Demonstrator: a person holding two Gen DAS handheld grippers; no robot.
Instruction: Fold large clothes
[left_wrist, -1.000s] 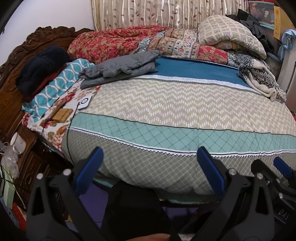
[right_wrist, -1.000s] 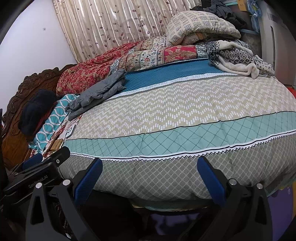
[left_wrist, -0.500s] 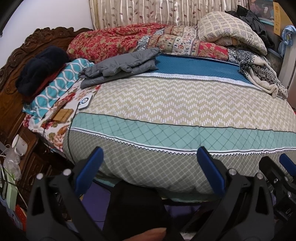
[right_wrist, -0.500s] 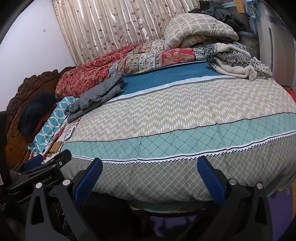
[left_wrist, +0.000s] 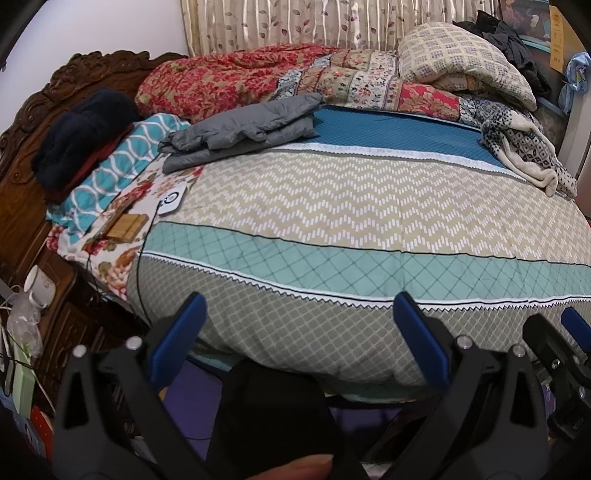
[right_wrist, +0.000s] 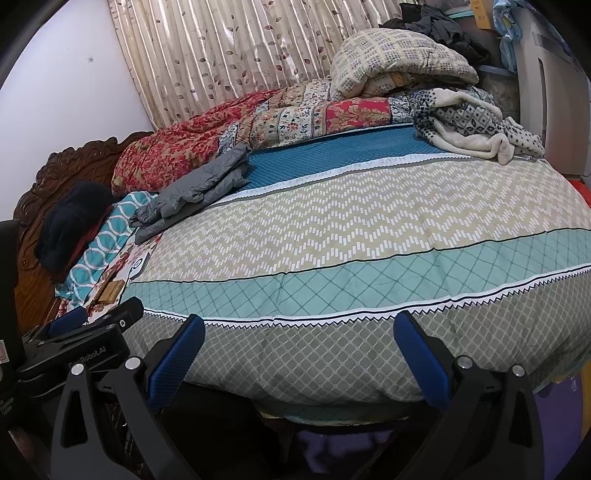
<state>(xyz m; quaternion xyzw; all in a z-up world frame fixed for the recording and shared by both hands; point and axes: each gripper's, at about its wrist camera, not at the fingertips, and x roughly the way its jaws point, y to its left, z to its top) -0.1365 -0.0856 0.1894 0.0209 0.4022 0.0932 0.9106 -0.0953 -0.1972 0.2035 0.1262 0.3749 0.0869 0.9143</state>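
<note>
Blue-padded, my left claw (left_wrist: 299, 343) and right claw (right_wrist: 299, 345) hover level at the bed (left_wrist: 332, 229) edge, both spread wide, empty; the grey jacket (left_wrist: 243, 129) lies folded at eleven o'clock.

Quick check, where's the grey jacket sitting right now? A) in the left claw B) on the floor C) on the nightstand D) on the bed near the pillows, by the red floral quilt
D: the grey jacket lies folded on the bed next to the red floral quilt, while the left claw and right claw are both open and hold nothing.
</note>
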